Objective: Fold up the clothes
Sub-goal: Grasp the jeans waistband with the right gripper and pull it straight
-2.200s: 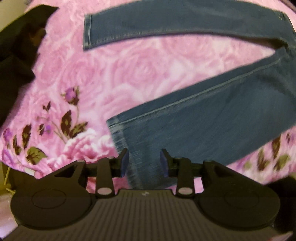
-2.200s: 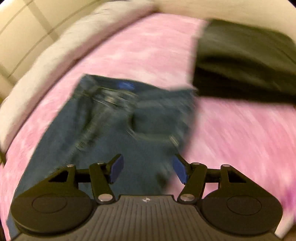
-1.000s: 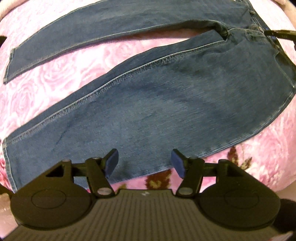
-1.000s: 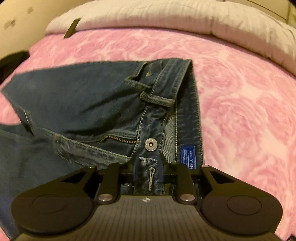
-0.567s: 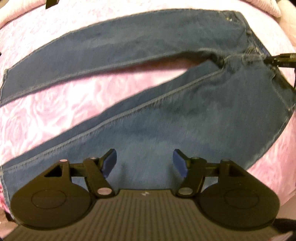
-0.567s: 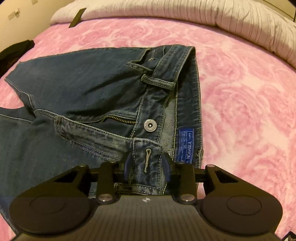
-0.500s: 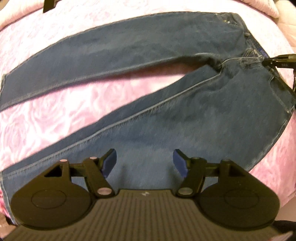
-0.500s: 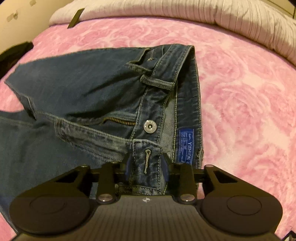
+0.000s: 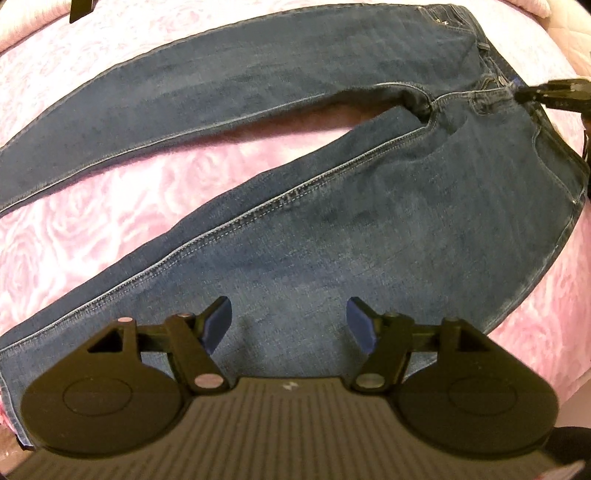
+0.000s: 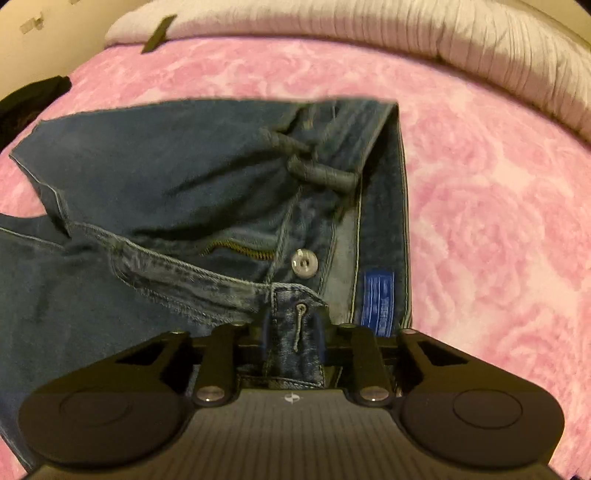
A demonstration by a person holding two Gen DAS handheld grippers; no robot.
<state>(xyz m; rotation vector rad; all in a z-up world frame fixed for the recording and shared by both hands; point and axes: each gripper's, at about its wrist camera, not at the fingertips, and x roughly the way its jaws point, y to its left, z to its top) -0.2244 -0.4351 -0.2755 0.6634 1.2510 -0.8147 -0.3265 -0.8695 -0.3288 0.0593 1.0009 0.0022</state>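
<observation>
Denim in a dark, faded blue makes up the jeans (image 9: 332, 229), which are lying spread across a bed under a pink blanket (image 10: 498, 229) with a plush rose pattern. In the left wrist view the two legs are fanning apart into a narrow V, pink cloth showing between them, and a double row of pale stitching is running along the inner seam of the nearer leg.

In the right wrist view the fly is lying open: a brass zipper (image 10: 240, 251) is showing, a round silver metal button (image 10: 304, 263) is sitting just above the buttonhole tab, and a belt loop (image 10: 321, 175) is crossing the waistband. A blue woven label (image 10: 378, 302) is sewn inside the waistband; its white lettering is too blurred to read.

The right gripper (image 10: 293, 338) is clenching its jaws on the buttonhole tab of the waistband, the denim pinched between the blue pads. From the left wrist view this same gripper is appearing as a dark shape at the waist, at the right edge of the frame.

The left gripper (image 9: 290, 326) is hovering over the thigh of the nearer leg with its jaws released and wide apart, nothing between the blue pads (image 9: 218, 325); whether they are touching the cloth cannot be told.

Beyond the blanket, a pale ribbed pillow (image 10: 406, 40) is lying along the far edge of the bed, a small dark flat object (image 10: 159, 31) is resting at its left end, and a black garment (image 10: 33, 98) is lying at the left edge.
</observation>
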